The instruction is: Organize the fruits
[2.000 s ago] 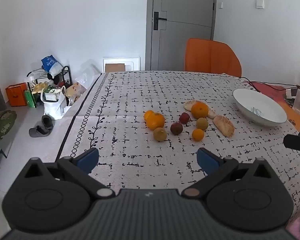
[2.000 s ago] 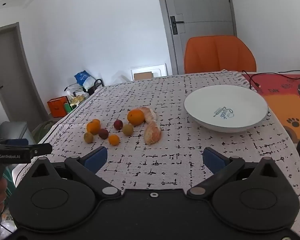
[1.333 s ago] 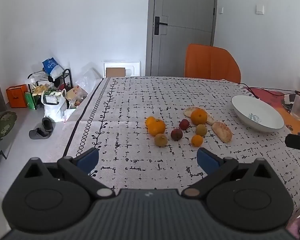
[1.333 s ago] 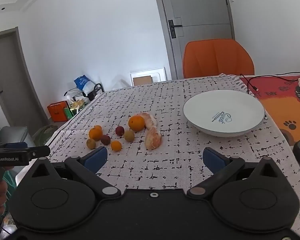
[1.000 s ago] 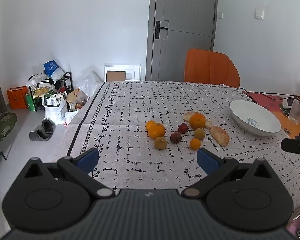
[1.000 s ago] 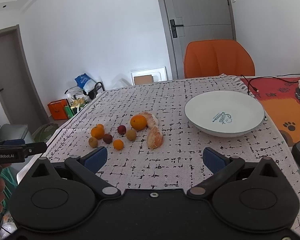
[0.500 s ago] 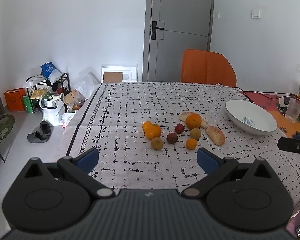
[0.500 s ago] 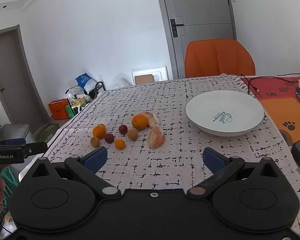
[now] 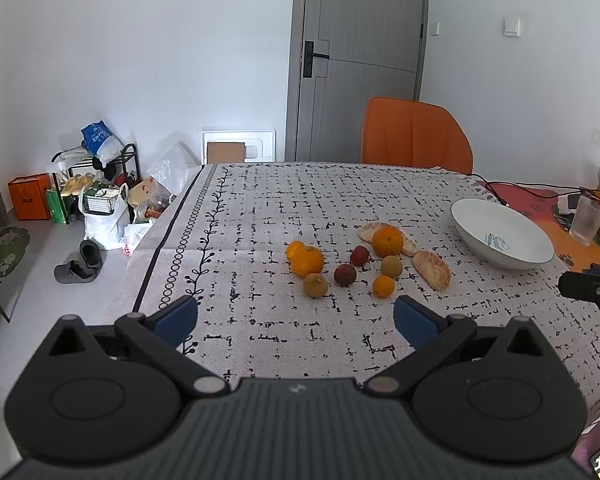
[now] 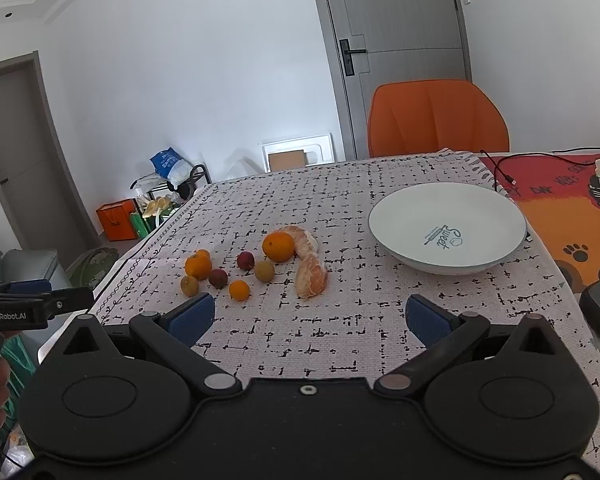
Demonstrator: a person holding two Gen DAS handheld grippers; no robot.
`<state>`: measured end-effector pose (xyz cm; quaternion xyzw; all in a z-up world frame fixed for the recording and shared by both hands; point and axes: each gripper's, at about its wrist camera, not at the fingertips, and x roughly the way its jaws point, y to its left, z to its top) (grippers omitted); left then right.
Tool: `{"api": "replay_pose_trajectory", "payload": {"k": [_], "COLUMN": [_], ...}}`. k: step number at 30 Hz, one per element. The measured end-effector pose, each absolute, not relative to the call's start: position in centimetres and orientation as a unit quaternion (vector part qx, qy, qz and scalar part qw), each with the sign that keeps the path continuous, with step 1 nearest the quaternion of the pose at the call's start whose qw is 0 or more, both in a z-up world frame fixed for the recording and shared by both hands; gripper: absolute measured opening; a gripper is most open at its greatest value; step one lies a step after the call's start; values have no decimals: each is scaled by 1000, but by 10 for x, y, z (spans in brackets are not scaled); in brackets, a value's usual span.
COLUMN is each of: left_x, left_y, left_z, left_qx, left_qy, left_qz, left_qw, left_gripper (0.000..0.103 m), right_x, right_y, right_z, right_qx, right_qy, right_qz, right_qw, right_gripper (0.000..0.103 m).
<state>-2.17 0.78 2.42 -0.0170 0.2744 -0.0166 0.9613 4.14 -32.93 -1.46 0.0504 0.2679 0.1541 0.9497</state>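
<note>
- The left gripper [image 9: 295,316] hovers above the near table edge with its fingers spread and nothing between them.
- The right gripper [image 10: 308,314] is likewise spread and empty, probably readied for a first pick.
- The fruits lie loose on the tablecloth [image 9: 300,200] ahead of both pairs of fingers: a large orange [image 10: 278,246], small dark plums, a peeled segment [image 10: 311,276].
- The white bowl [image 10: 388,216] sits empty beyond the right fingers, well apart from the fruit, seemingly the intended destination.
</note>
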Motion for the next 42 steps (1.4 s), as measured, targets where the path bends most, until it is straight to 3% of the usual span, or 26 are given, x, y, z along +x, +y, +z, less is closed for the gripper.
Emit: {"api": "replay_pose_trajectory", "payload": {"k": [33, 39, 42], "left_x": [-3, 10, 17], "left_y": [9, 5, 2], "left_z": [6, 2, -2], "left_qx": [-17, -15, -15], "left_qy": [264, 257, 255], "left_qz": [-19, -22, -22], "left_qw": [964, 966, 967], "left_gripper": [103, 103, 101], "right_x": [55, 63, 71], "right_y": [-322, -320, -314], "right_z": [-35, -39, -41], "right_qx": [50, 49, 44], "right_qy": [258, 242, 245], "right_qz": [170, 187, 192], "right_qw": [950, 951, 949], "right_gripper": [103, 101, 95]}}
